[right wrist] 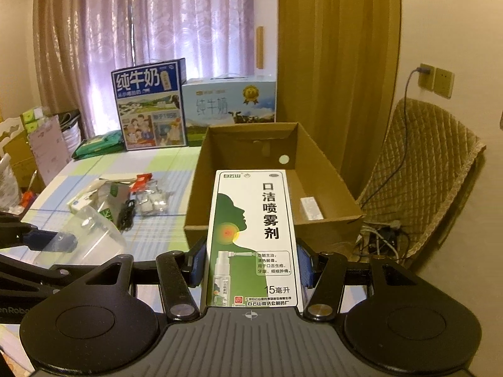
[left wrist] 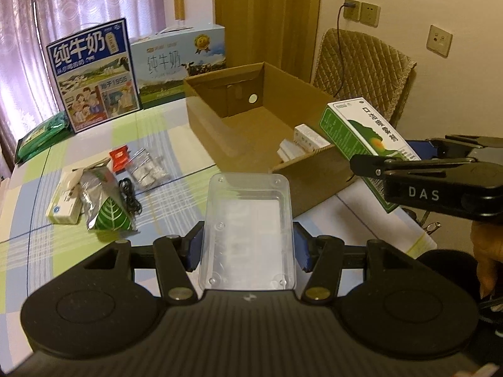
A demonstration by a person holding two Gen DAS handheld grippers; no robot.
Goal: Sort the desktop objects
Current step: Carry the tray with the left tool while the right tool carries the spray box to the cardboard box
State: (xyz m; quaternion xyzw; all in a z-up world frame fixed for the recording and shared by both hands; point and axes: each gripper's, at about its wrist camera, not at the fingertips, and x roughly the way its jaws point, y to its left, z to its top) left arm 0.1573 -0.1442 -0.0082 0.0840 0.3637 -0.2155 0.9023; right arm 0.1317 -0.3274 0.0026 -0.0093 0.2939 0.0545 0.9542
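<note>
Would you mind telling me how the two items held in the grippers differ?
The clear plastic tray is see-through, unprinted and open-topped; the green-and-white spray box is opaque, printed and closed. The tray sits in the left gripper, the box in the right gripper. Both are rectangular and held lengthwise.

Green-white spray box (right wrist: pixel 251 238), brown carton (left wrist: pixel 251 119), checked tablecloth (left wrist: pixel 176 132) (green, blue)

Left gripper (left wrist: pixel 248 248): both blue-padded fingers pressed against the sides of a clear plastic tray (left wrist: pixel 248 216), held level in front of the cardboard box (left wrist: pixel 251 119).
Right gripper (right wrist: pixel 251 264): fingers clamped on the long sides of a green and white spray box (right wrist: pixel 251 235), raised at the cardboard box's near edge.
Relative pose: right gripper just right of the left one, angled toward the cardboard box.
Hand: partly visible behind the right gripper, at the frame edge.
</note>
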